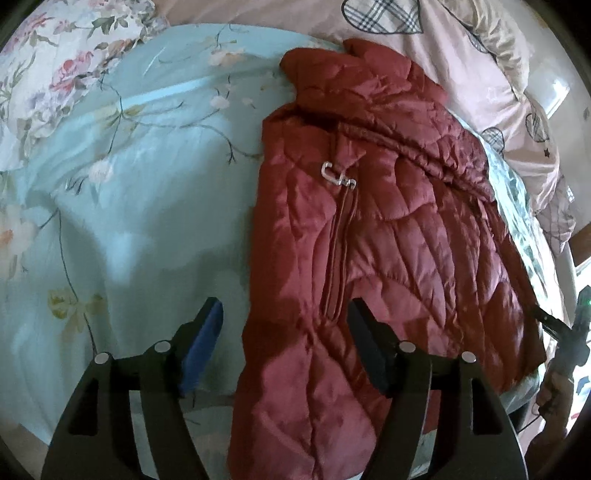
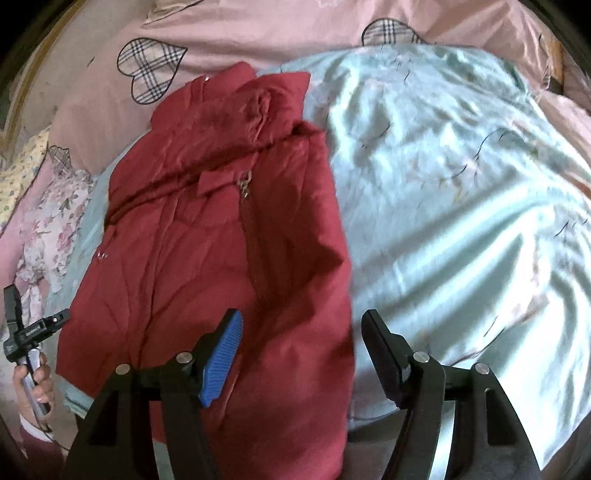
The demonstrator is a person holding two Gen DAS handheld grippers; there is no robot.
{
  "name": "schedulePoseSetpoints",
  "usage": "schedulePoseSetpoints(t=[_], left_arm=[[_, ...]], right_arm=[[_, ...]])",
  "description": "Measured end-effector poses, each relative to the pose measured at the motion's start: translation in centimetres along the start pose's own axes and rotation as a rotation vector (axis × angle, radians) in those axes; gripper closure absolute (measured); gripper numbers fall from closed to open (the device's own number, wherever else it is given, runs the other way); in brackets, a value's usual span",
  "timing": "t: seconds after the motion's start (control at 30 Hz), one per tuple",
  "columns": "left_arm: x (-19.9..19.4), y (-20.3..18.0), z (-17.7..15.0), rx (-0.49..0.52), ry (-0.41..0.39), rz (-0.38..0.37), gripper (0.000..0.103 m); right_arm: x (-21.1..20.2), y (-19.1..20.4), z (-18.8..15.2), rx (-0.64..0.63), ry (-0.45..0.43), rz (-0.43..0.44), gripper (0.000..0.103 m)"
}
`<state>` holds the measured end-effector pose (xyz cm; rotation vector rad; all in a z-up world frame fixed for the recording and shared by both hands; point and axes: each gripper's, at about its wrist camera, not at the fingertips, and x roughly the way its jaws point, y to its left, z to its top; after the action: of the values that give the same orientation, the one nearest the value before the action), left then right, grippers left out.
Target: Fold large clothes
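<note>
A dark red quilted puffer jacket point(image 1: 388, 229) lies flat on a light blue floral bedspread point(image 1: 147, 206), zipped up, collar at the far end, sides folded in. My left gripper point(image 1: 286, 321) is open and empty, hovering over the jacket's near left edge. In the right wrist view the same jacket point(image 2: 221, 251) lies left of centre. My right gripper point(image 2: 301, 328) is open and empty above the jacket's near right edge. The right gripper shows at the right edge of the left wrist view point(image 1: 561, 332); the left gripper shows at the far left of the right wrist view point(image 2: 26, 332).
A pink duvet point(image 2: 277, 29) with plaid hearts lies bunched beyond the jacket. A floral pillow point(image 1: 55, 62) sits at the far left. The blue bedspread point(image 2: 461, 203) spreads wide to the jacket's right. The bed's near edge runs under both grippers.
</note>
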<state>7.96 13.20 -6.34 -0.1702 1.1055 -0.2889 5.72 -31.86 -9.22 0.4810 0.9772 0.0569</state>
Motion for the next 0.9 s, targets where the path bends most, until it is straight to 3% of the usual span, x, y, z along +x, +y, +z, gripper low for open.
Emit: schedulePoseSetpoints(t=[0.27,0.47,0.9], left_arm=[[0.2,0.2,-1.8,0.016,0.038,-0.037,0.031],[0.3,0.1,-3.3,0.036,0.058,-0.056,0.031],[0.6,-0.3,-5.3,0.052,0.074,-0.095,0.031]], right_arm=[[0.2,0.0,-1.8,-0.01,0.034,0.028,0.036],[-0.7,-0.8,-2.8,-0.014,0.038,0.016,0.057],[-0.7,-0.9,-3.7,0.018,0.039,0.081,0.055]])
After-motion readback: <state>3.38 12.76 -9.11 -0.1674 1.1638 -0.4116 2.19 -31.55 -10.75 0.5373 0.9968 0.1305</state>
